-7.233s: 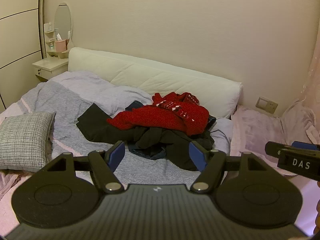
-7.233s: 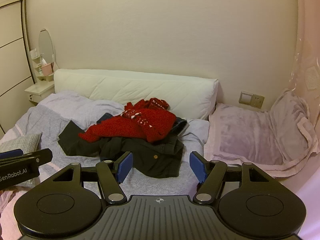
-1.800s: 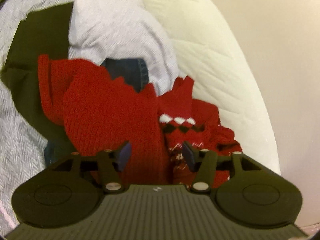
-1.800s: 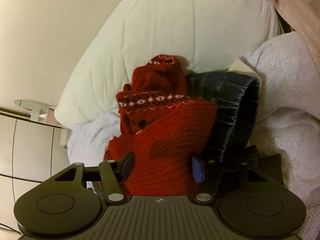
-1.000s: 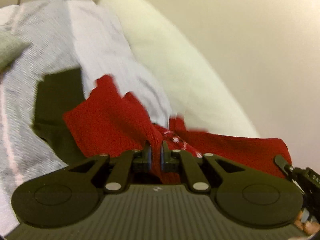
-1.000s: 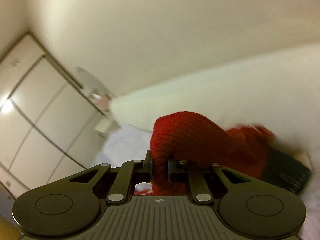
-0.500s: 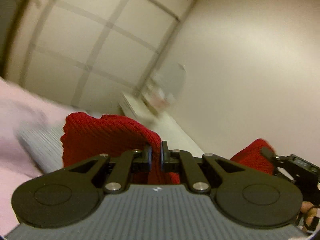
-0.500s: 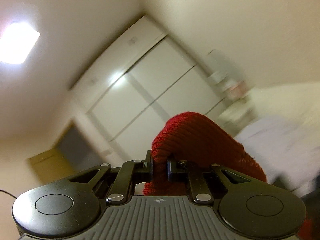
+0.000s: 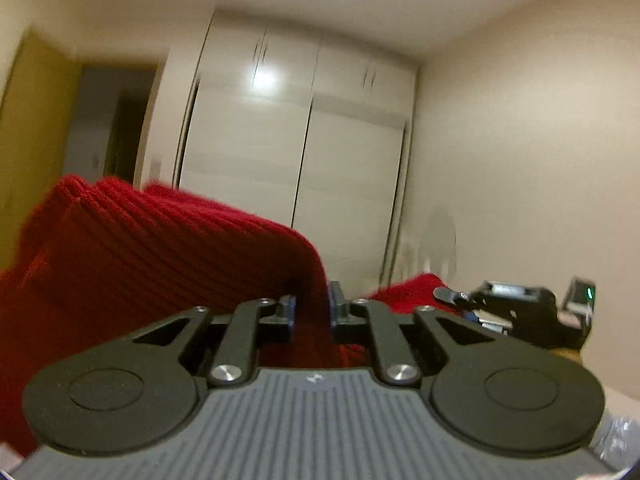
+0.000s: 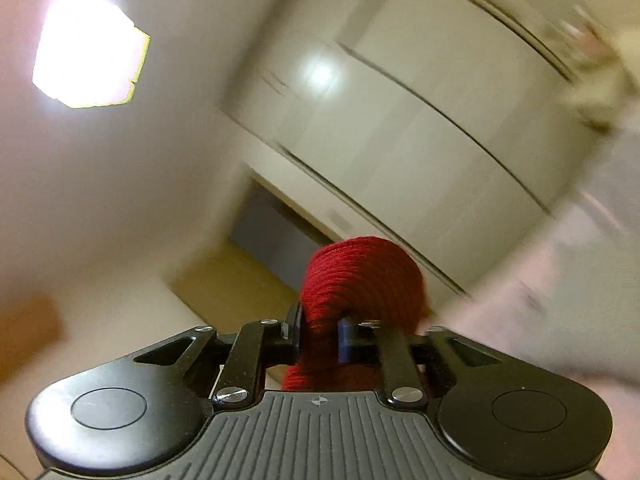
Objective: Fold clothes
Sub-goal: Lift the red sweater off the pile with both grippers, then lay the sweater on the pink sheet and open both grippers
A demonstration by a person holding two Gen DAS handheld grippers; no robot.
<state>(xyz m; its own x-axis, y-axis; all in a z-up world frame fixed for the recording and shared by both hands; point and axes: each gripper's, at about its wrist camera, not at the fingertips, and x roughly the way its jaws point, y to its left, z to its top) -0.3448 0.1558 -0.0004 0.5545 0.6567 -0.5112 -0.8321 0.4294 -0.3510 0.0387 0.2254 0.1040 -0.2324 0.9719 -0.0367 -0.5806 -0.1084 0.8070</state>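
Grippers, two in all, are each clamping one red sweater [image 9: 160, 264]: left gripper [image 9: 312, 312] pinching a fold at 12 o'clock, right gripper [image 10: 320, 332] likewise, wardrobe [image 9: 288, 152] beyond.

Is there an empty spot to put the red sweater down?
No flat spot shows: both cameras point up at the tall white wardrobe. The only free room is the air between the red knitted sweater and the wardrobe doors. It is crowded at the left tool and right tool, each shut on sweater. The pale blurred patch may be bedding; I cannot tell.
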